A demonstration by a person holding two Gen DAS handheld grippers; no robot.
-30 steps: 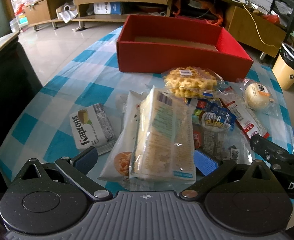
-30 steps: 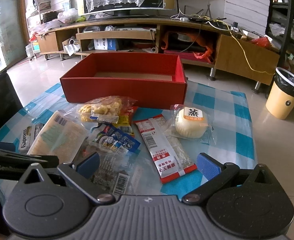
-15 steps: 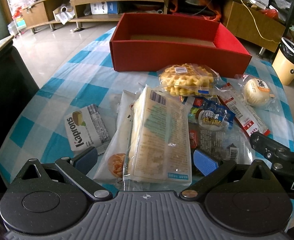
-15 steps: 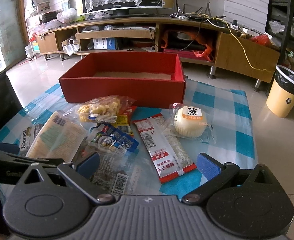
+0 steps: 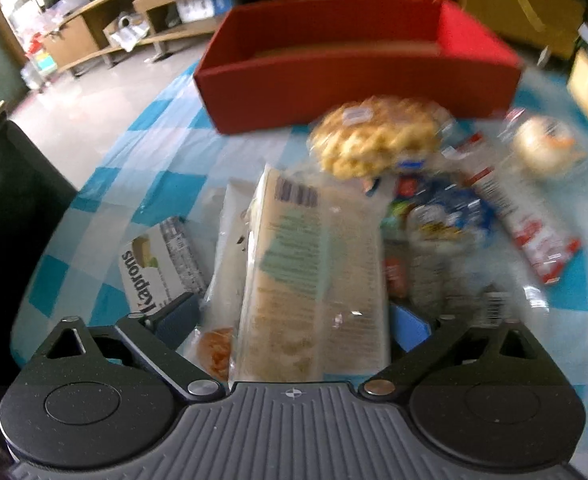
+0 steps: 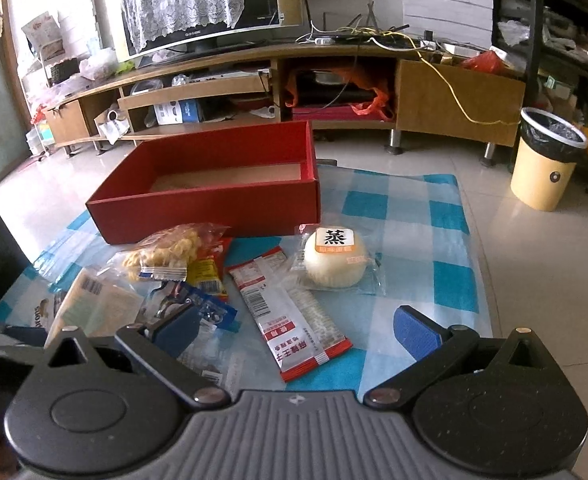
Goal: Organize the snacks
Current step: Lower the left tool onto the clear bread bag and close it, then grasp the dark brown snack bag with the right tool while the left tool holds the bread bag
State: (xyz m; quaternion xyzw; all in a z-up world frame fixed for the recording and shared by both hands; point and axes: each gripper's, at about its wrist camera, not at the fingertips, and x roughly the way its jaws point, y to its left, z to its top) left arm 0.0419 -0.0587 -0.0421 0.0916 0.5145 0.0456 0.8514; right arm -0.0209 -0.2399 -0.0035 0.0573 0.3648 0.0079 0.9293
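Red cardboard forms the box [image 6: 209, 192], which is seen at the far end of the checked counter [image 6: 434, 240], its inside bare. Snacks are heaped just in front of it. A tan cracker pack [image 5: 314, 280] is framed between the blue pads of the left tool [image 5: 294, 324]; the jaws are spread to either side of it, and whether the pads touch the wrapper cannot be told through the blur. A Kaprons pack [image 5: 155, 268] is seen to its left, a waffle bag [image 5: 374, 136] beyond it near the box wall. The right tool [image 6: 294, 332] is held wide apart over a red-and-white sachet [image 6: 289, 316], with nothing gripped. A steamed bun [image 6: 336, 258] in clear wrap is seen just beyond the sachet, apart from the box.
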